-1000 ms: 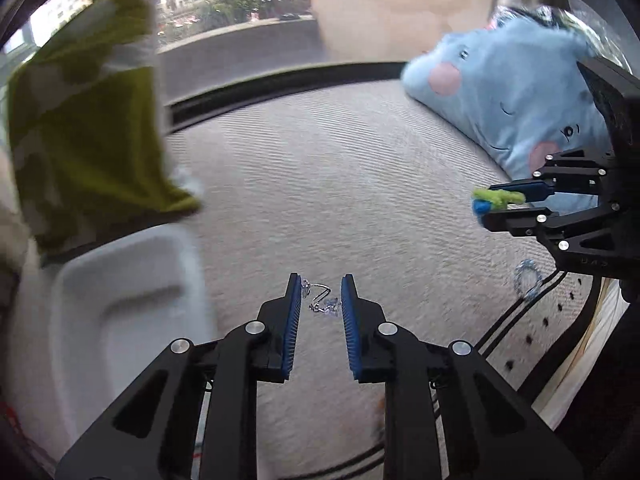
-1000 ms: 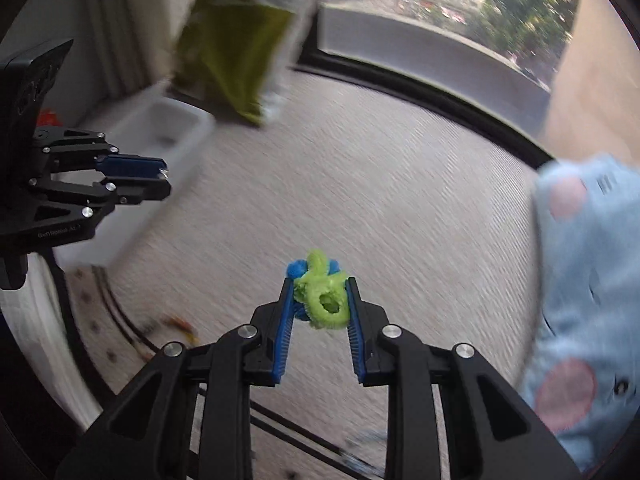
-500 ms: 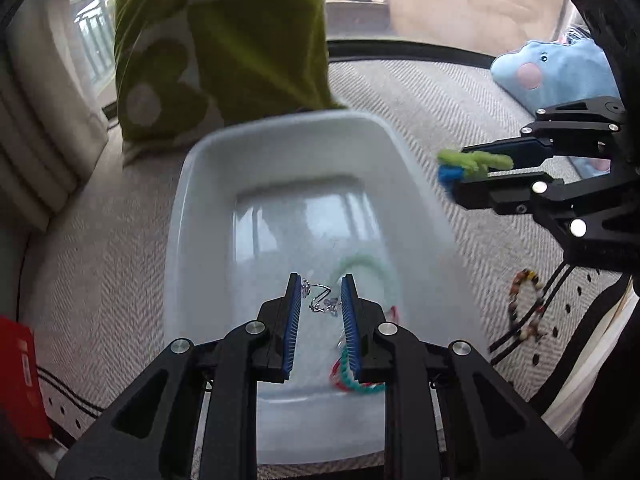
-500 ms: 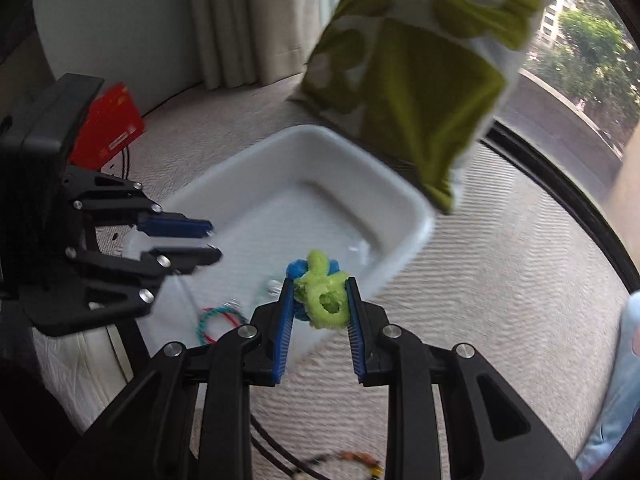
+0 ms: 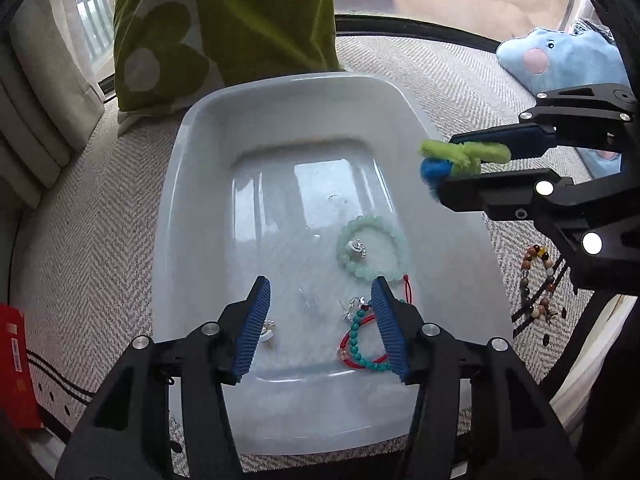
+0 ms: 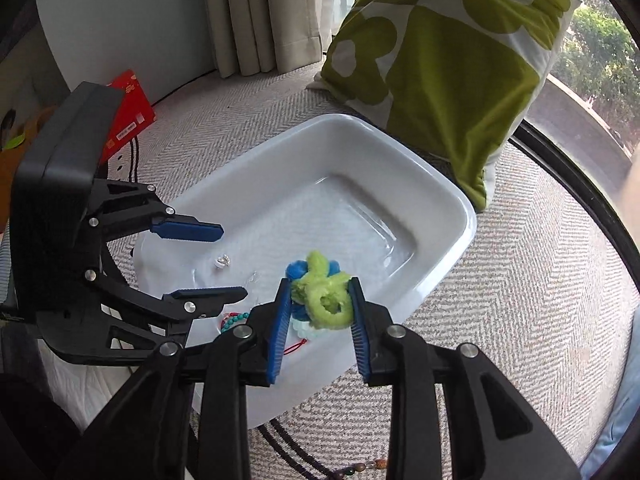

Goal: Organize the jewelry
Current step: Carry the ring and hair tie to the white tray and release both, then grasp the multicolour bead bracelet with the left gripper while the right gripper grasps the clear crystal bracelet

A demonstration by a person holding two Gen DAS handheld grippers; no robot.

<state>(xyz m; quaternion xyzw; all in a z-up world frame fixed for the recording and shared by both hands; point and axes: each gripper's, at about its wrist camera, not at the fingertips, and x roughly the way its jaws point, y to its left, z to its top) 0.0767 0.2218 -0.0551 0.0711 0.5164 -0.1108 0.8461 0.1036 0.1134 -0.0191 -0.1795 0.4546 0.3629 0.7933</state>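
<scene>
Two grippers hang over the white tray (image 5: pixel 192 184): our left gripper (image 5: pixel 320 320) is opening, empty, silver earrings (image 5: pixel 354 304) lying beneath; our right gripper (image 6: pixel 320 304), opening, still pinches the green-and-blue fuzzy ring (image 6: pixel 324 296). The red packet's (image 6: pixel 130 116) print is unreadable.

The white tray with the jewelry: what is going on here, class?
A person works a handheld gripper in each hand over the white tray on a woven mat. The left gripper is opening with nothing between its pads; small silver pieces lie below it, beside a pale green bead bracelet and a red and turquoise one. The right gripper is starting to open but its pads are on a fuzzy green and blue ring above the tray. A multicoloured bead bracelet lies outside.
</scene>
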